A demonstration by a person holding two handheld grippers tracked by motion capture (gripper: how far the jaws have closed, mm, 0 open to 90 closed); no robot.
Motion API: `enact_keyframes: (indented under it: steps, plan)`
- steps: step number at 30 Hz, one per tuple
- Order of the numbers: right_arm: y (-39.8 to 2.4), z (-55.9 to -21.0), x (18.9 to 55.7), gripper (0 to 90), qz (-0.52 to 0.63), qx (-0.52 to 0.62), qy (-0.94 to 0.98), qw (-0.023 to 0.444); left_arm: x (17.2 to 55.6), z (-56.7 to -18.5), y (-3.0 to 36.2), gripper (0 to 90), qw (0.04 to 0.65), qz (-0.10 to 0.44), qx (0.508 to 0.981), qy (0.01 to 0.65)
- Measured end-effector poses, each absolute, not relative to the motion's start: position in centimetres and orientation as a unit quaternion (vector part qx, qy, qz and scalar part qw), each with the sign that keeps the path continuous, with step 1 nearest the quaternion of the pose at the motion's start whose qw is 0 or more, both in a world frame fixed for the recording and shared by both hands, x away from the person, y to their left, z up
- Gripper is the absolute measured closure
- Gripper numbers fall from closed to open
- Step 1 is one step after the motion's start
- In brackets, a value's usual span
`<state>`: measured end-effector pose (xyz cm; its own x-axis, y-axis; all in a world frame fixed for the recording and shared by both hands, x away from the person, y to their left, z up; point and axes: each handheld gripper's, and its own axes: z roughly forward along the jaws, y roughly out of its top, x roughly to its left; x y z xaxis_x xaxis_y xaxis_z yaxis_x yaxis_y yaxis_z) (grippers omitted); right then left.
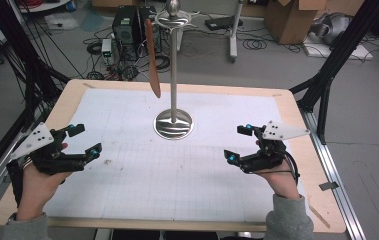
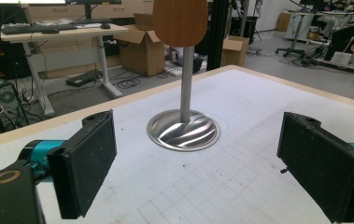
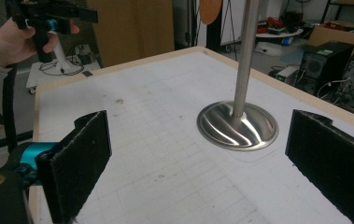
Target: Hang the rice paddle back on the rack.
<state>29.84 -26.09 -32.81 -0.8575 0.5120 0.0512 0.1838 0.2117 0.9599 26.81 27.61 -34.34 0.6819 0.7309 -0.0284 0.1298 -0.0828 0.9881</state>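
Note:
A steel stand (image 1: 173, 75) with a round base (image 1: 174, 124) rises at the middle back of the table. A brown wooden spatula (image 1: 152, 60) hangs from its top ring, clear of the table. My left gripper (image 1: 83, 138) hovers open at the table's left, nothing between its jaws. At the right my right gripper (image 1: 238, 143) is open and empty too. In the left gripper view the base (image 2: 184, 130) lies ahead between the wide-apart pads (image 2: 88, 161), with the spatula blade (image 2: 180, 21) above. The right gripper view has the base (image 3: 237, 125) ahead and the left gripper (image 3: 53, 18) far off.
A white gridded mat (image 1: 177, 165) covers the wooden table (image 1: 72, 95). A black frame post (image 1: 334, 65) stands off the right corner. On the floor behind are a computer tower (image 1: 126, 25), cables and cardboard boxes (image 1: 292, 17).

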Motion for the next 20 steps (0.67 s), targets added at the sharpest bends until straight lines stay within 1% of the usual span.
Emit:
enact_keyframes:
  steps: [11,20]
  plan:
    - [-27.6,-33.0,30.0,5.6,0.589,0.251,0.753,0.154,26.6,-35.9,29.1,12.4,0.596,0.245,0.684,0.343]
    - [-29.0,-33.3,30.2,5.6,0.603,0.270,0.734,0.159,26.8,-36.4,29.1,12.4,0.588,0.244,0.689,0.347]
